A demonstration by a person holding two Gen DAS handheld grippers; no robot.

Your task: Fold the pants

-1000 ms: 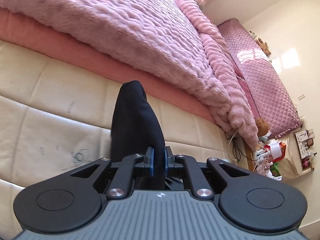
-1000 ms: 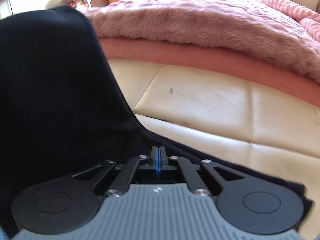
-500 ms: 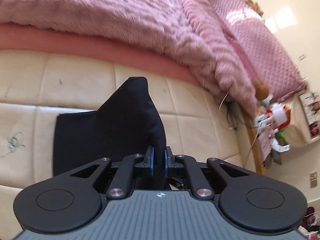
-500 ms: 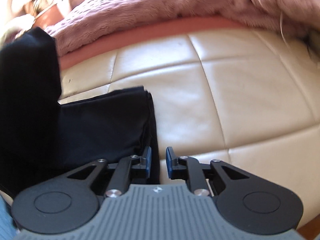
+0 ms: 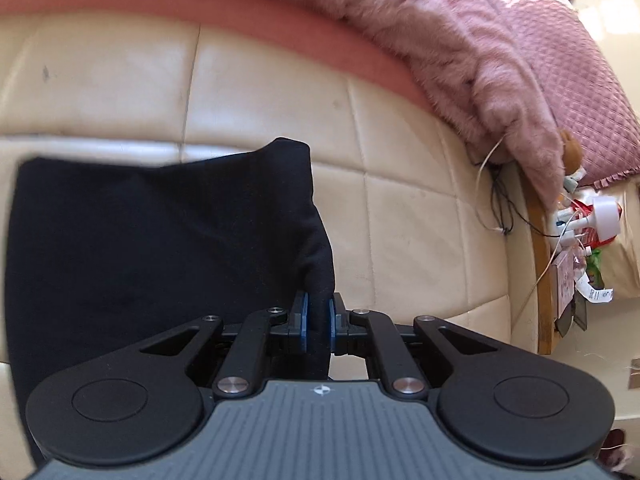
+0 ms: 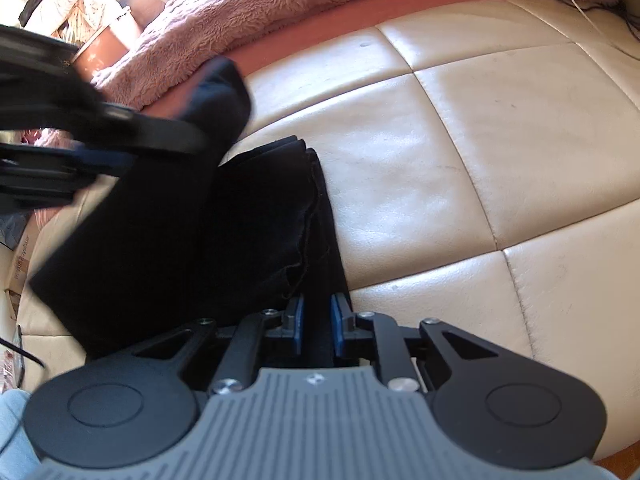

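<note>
Pants (image 5: pixel 160 240), soft and limp, are draping easily; we are pinching an edge in the left gripper (image 5: pixel 318 320), right gripper (image 6: pixel 316 322) fingers slightly spread astride another.

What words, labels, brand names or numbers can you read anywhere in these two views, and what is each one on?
No text can be read in either view.
Left tool body: a small round white emblem, no letters.
Right tool body: the same emblem, no letters.
White tag in the clutter beside the bed: dark print, too small to read.
Pink card there: markings too blurred to read.
</note>
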